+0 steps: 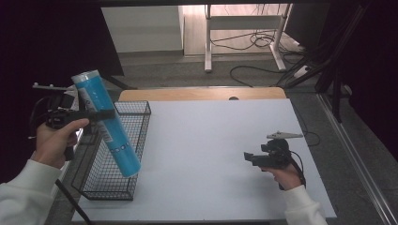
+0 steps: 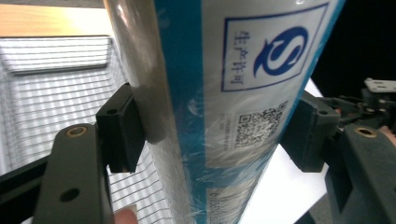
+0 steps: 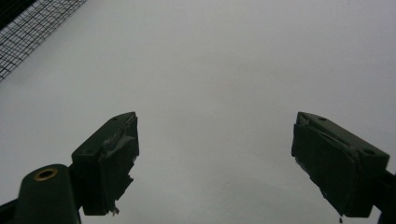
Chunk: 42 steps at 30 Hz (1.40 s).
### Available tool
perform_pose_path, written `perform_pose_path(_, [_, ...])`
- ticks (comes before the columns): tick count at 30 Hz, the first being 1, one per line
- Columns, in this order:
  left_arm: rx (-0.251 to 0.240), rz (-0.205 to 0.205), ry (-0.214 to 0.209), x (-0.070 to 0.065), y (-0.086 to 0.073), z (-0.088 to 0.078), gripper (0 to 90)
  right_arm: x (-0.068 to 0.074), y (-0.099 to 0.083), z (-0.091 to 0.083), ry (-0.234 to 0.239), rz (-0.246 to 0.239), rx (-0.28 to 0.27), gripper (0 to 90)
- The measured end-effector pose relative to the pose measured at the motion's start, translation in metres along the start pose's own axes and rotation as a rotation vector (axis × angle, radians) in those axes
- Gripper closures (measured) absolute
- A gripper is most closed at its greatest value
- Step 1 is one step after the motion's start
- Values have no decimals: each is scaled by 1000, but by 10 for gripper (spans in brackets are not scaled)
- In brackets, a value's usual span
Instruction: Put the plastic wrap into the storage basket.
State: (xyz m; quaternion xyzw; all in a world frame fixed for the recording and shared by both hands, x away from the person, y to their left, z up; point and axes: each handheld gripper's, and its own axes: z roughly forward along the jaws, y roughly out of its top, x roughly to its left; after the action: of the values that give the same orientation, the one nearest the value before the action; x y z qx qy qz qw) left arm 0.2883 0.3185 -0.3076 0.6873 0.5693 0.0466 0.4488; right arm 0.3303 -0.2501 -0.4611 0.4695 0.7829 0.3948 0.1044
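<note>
At the left of the high view, the left gripper (image 1: 101,115) pinches a tall blue tube (image 1: 106,123) around its upper half, and the tube hangs tilted, its top leaning left and far, its lower end dipping toward the near right part of the black wire basket (image 1: 136,140) that sits on the left edge of the white table (image 1: 211,154). The step in hand looks like lowering the tube into the basket (or just as plausibly lifting it out; one moment cannot settle that). If it is going in, the next move calls for tipping the tube flatter so that it clears the right wall, bringing it down onto the mesh floor, and only then spreading the jaws. In the left gripper view the jaws press on either side of the tube (image 2: 219,107), which is wrapped in glossy clear film over a blue and white label with a round logo, printed characters and a square code. Farther right, the right gripper (image 1: 248,158) rests low over bare table, well apart from the basket, its jaws spread wide with nothing between them in the right gripper view.
</note>
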Motion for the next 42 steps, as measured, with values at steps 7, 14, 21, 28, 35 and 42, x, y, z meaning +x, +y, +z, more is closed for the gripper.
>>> perform_pose_path(7, [-10, -38, 39, 24, -7, -10, 320, -1, 0, 0, 3, -4, -5, 154])
perform_pose_path(14, [9, -34, 100, 34, -10, -12, 320, -1, -1, 1, 1, -3, -2, 154])
perform_pose_path(21, [47, -49, 123, 44, -19, 3, 320, 0, 0, -1, -5, -8, -5, 154])
perform_pose_path(28, [90, -47, 135, 50, -27, 15, 320, -1, -1, 0, -10, -3, -2, 154])
perform_pose_path(35, [114, -47, 130, 52, -34, 21, 320, -1, 0, 0, -9, -6, -1, 154])
perform_pose_path(42, [156, -57, 138, 59, -40, 38, 320, -2, 0, -1, -14, -4, 1, 154])
